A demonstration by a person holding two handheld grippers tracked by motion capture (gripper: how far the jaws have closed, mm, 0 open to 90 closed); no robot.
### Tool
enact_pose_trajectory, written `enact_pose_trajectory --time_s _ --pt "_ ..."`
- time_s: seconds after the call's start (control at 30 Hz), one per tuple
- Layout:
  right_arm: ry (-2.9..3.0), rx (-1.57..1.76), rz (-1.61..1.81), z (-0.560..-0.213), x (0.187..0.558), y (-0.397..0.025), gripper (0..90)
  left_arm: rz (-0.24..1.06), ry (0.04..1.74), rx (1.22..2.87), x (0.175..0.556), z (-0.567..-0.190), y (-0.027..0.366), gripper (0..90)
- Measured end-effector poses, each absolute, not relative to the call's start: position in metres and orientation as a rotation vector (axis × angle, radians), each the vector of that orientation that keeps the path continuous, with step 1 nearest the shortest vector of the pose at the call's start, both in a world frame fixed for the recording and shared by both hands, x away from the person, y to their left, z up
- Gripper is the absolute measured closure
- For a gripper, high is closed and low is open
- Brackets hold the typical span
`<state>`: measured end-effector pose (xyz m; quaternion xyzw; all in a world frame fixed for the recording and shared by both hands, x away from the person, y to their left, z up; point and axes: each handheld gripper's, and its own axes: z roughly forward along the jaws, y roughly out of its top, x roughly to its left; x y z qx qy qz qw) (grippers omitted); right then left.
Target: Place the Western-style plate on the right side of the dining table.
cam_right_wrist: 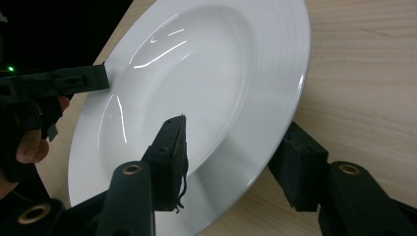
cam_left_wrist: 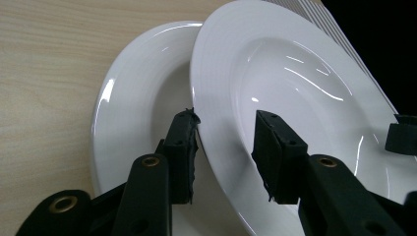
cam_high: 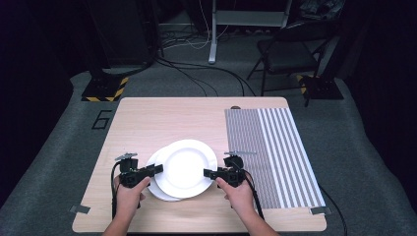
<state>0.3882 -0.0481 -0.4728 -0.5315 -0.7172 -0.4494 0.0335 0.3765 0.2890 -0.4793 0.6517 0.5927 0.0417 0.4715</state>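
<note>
- At the near edge of the table, the left tool (cam_high: 158, 168) reaches in from the left, its jaws parted and set astride the left rim of the top plate (cam_high: 186, 167); the left gripper view shows one jaw under the rim and one over the bowl, with gaps on both sides, so it has no firm hold.
- Opposite it, the right tool (cam_high: 208, 172) meets the same plate's right rim, jaws likewise apart, one above the plate and one below its edge.
- Between both tools, the top plate, a white deep plate with a broad rim, sits tilted and shifted to the right on a second white plate (cam_high: 156, 183) beneath it, whose edge peeks out on the left and near side.
- Under the plates is the pale wooden table (cam_high: 147, 118); a grey striped mat (cam_high: 275, 152) covers its right part, just beside the plates.
- Risk, as a judgement: the glazed rim looks slick, so a lift with jaws not fully closed could let the plate slip and strike the lower one.
- Uneven lifting by the two hands could tip it further, or drag the lower plate toward the table's near edge.
</note>
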Motion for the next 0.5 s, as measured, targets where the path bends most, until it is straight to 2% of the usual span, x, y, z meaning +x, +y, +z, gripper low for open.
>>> enact_pose_trajectory --time_s 0.5 --pt "-2.237 -1.634 -1.331 -0.4709 0.3808 -0.0458 50.0 0.109 1.445 1.617 0.3755 -0.4768 0.2872 61.2"
